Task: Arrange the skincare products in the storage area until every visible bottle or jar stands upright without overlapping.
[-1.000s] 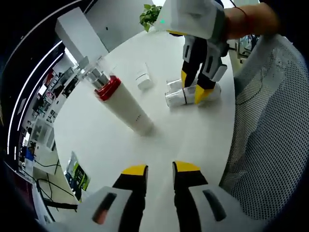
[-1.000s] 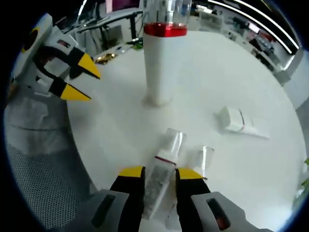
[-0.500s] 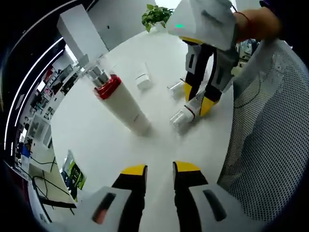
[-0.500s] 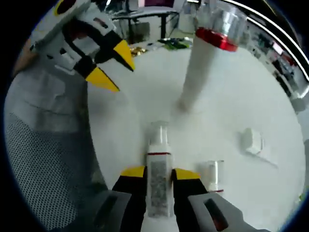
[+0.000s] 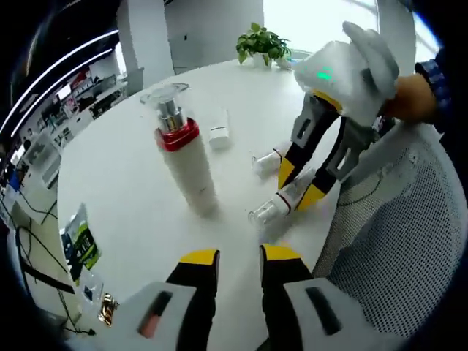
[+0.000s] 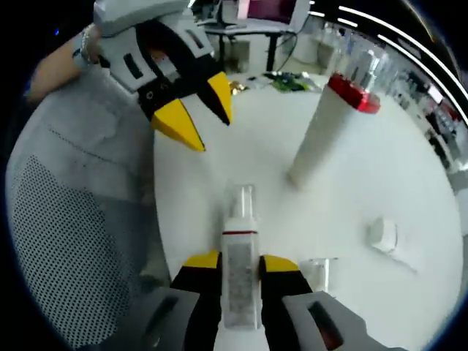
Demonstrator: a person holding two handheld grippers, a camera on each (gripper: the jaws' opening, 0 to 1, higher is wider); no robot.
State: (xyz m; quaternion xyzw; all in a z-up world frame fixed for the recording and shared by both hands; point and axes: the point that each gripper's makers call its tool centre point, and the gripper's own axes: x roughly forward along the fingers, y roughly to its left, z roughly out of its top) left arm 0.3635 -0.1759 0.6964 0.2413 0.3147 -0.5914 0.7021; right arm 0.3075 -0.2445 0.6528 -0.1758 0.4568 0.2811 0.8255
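The right claw (image 6: 232, 262) is clamped on a small clear bottle (image 6: 238, 256) with a thin red band. In the right gripper view the bottle's long axis runs straight out along the jaws, its clear cap pointing away from the claw. In the left gripper view the same bottle (image 5: 281, 202) slants between the right claw's yellow tips (image 5: 296, 186), cap end low, at or just above the white counter (image 5: 124, 197); whether the cap touches I cannot tell. So the coming move turns on this: the bottle lies far off vertical, and the holding claw would have to swing it upright before setting it down.

The left claw (image 5: 239, 256) holds nothing, its jaws slightly parted, hovering near the bottle's cap end. It could steady it, I judge.

The tall white pump bottle (image 5: 184, 161) with a red collar already stands upright, well apart. A second small clear bottle (image 5: 267, 161) lies on its side just beyond the right claw, and a small white tube (image 5: 219, 129) lies flat farther back.
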